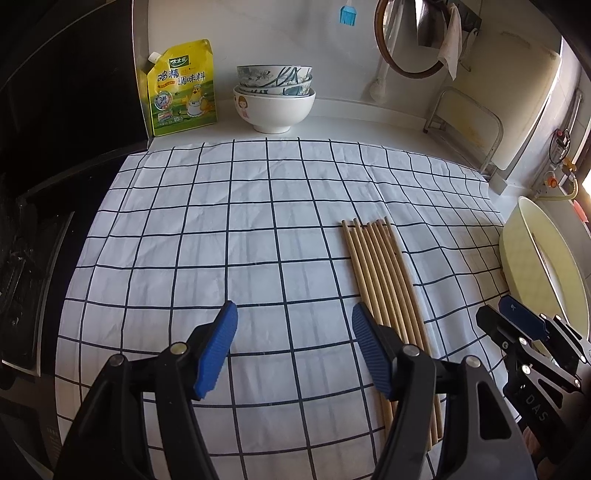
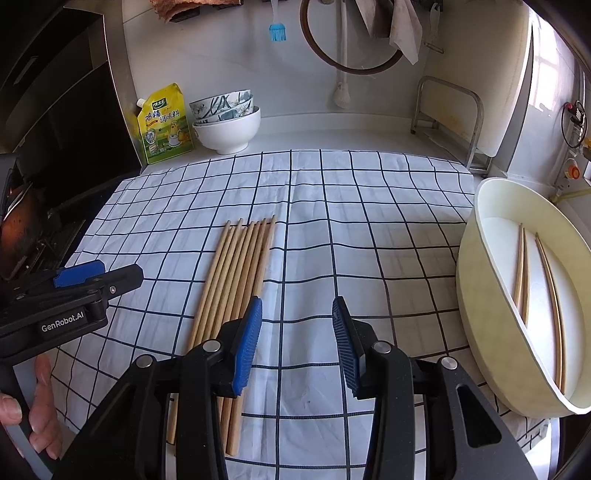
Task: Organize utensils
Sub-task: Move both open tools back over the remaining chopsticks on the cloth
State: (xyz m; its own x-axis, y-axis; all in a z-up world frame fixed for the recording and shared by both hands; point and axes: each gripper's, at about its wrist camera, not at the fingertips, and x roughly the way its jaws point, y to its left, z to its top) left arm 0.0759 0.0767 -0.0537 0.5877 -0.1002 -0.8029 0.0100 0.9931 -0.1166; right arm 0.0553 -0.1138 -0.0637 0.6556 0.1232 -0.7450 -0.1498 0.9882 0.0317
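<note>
A bundle of wooden chopsticks (image 1: 384, 284) was laid side by side on a white cloth with a dark grid (image 1: 221, 229), right of centre in the left wrist view and left of centre in the right wrist view (image 2: 236, 280). The left gripper (image 1: 293, 343) was held wide apart over the cloth at the bottom of its frame, nothing between its blue pads (image 1: 216, 350), with its right pad just beside the bundle. The right gripper (image 2: 295, 339) was likewise spread wide and empty at the bottom centre of its frame, its left pad over the near part of the bundle. At the right edge of the right wrist view a pale round basin (image 2: 480, 295) was seen with more chopsticks inside (image 2: 521, 273); how many could not be told for sure. In the upper left of both views a yellow seasoning pouch (image 1: 181, 88) was stood against the wall beside a stack of bowls (image 1: 275, 96). A blue silicone brush (image 2: 277, 31) was hung on the wall at the top.
</note>
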